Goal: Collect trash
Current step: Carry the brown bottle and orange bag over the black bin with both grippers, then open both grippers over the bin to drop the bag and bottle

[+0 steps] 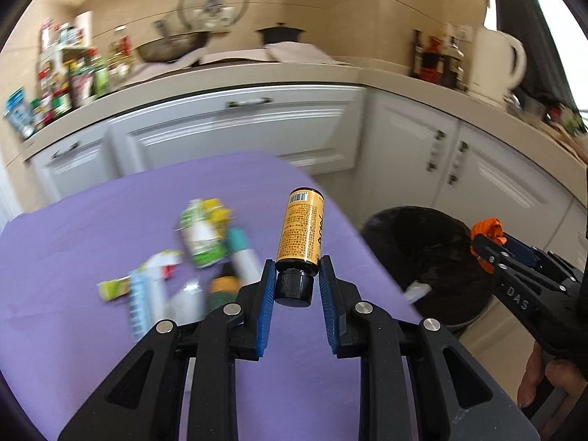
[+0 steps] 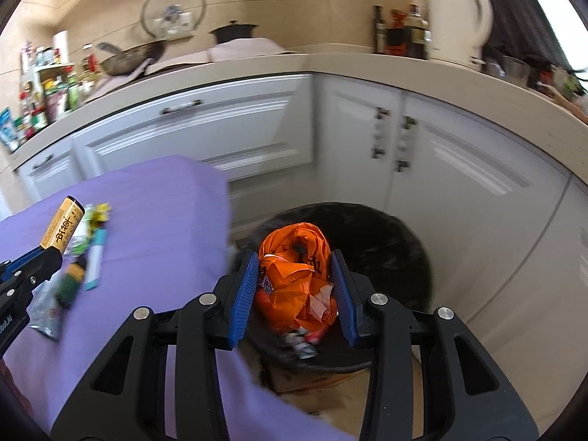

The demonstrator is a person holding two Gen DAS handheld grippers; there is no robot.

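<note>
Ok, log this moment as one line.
left tool: shut on yellow bottle, over purple table | right tool: shut on orange bag, above black bin | table trash remaining

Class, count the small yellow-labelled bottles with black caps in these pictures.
2. One is held by the left tool: bottle. A second bottle lies among the trash on the purple table. Others may be hidden.
</note>
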